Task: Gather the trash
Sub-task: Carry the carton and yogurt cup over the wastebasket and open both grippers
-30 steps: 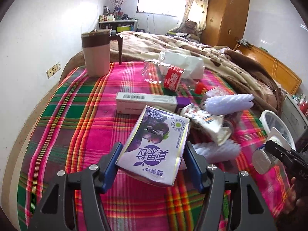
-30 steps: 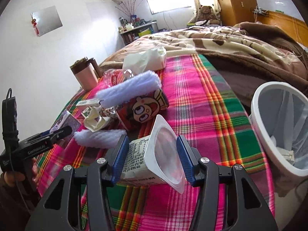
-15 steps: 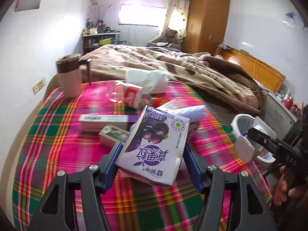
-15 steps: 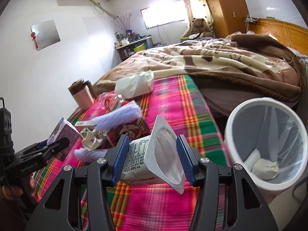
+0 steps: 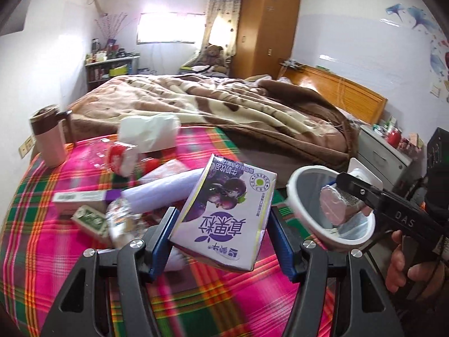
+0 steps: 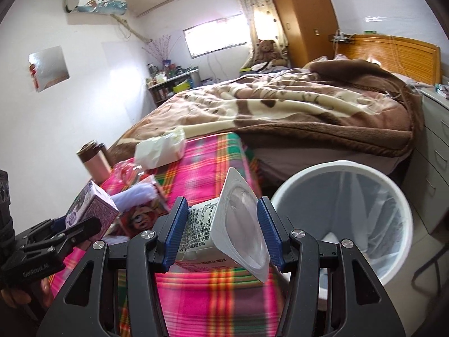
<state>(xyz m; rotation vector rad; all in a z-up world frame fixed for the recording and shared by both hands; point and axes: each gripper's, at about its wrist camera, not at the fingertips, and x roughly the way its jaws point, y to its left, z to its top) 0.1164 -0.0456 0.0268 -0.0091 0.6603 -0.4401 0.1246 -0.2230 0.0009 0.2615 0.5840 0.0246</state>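
Where the left wrist looks, our left gripper point(image 5: 221, 241) clamps a purple milk carton point(image 5: 224, 213) above the plaid bedspread's point(image 5: 56, 252) right edge, near the white round trash bin point(image 5: 297, 213).

Right wrist: our right gripper point(image 6: 221, 236) grips a white plastic yogurt cup point(image 6: 224, 236), just left of that bin's rim point(image 6: 283, 191).

This was a lived-in bedroom in a home: a bed with a wooden headboard point(image 6: 393, 53) lay under a rumpled brown-and-cream blanket point(image 5: 224, 106), and a teddy bear point(image 6: 266, 49) sat by the curtained window point(image 5: 168, 28). A tall wooden wardrobe point(image 5: 266, 28) stood in the corner, an air conditioner point(image 6: 95, 0) hung high on the wall, and a cluttered shelf point(image 5: 112, 67) stood below the window.
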